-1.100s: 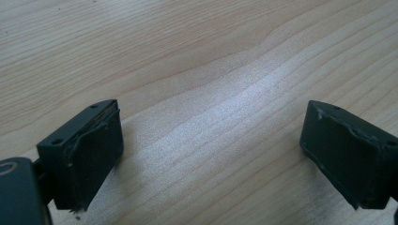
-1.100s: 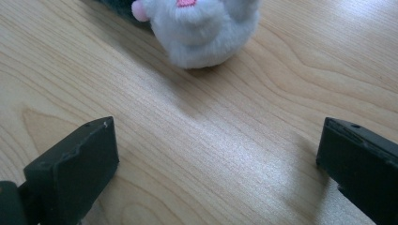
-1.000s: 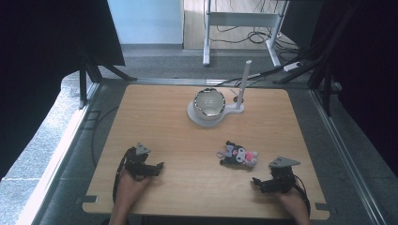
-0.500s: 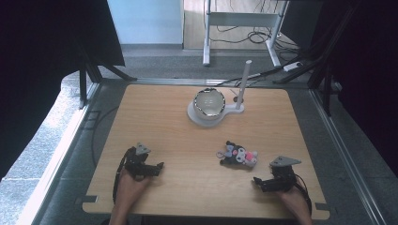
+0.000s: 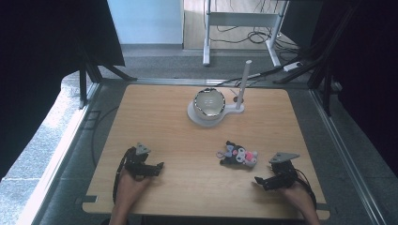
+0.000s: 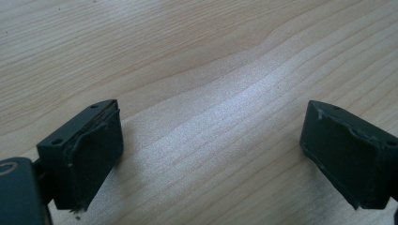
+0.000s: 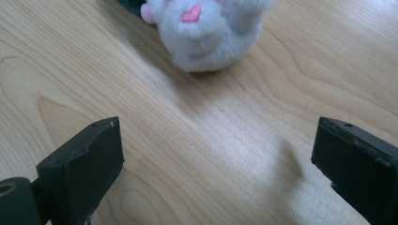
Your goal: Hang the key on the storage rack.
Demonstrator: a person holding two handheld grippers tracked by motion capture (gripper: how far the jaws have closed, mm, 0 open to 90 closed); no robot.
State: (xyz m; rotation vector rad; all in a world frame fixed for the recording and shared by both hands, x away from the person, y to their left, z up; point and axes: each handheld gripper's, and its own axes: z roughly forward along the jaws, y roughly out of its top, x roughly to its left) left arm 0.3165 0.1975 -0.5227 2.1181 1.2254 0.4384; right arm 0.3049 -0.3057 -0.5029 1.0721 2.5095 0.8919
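Two black hand-held grippers rest low on the pale wooden table, one at each near corner. Your right gripper has its jaws spread wide with nothing between them, and it is aimed at the small grey-and-black plush toy with pink details lying just ahead of it, apart from the pads. That spread suits the soft, bulky body you look set to take. Your left gripper is likewise spread over bare wood, parked out of the way. Farther back, the metal bowl on its white base sits near the table's middle, probably the toy's destination.
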